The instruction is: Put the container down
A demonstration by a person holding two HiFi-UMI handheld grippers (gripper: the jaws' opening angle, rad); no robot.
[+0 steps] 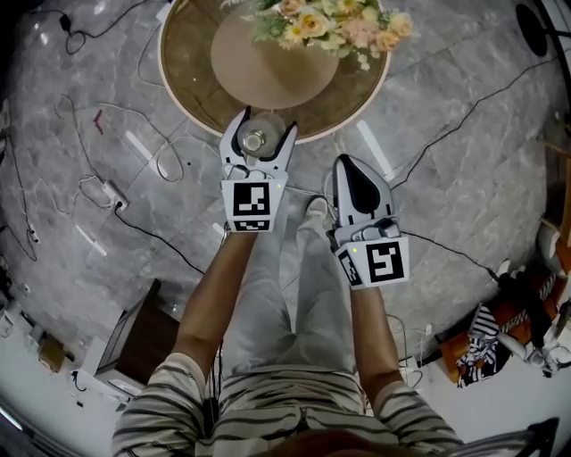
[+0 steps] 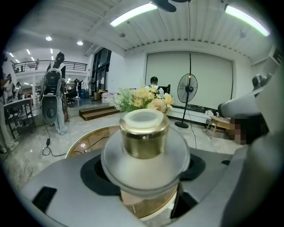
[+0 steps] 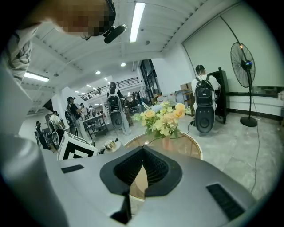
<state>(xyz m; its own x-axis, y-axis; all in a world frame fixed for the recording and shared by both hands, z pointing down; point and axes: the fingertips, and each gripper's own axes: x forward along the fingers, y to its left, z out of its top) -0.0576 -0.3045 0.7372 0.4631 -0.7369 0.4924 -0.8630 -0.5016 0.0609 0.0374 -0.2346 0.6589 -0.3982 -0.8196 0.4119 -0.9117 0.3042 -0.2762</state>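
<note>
The container (image 1: 257,138) is a clear glass jar with a gold collar and a pale lid. My left gripper (image 1: 266,127) is shut on it, with a jaw on each side of its wide body. It hangs over the near edge of the round gold-rimmed table (image 1: 189,85). In the left gripper view the jar (image 2: 144,139) fills the middle between the grey jaws of the left gripper (image 2: 144,179). My right gripper (image 1: 348,165) hovers to the right over the floor, shut and empty. In the right gripper view the pads of the right gripper (image 3: 141,155) meet.
A tan vase (image 1: 268,67) with yellow and pink flowers (image 1: 326,22) stands on the table beyond the jar. Cables and a power strip (image 1: 111,192) lie on the marble floor. A dark box (image 1: 143,339) sits at lower left. A standing fan (image 2: 187,91) and people are far off.
</note>
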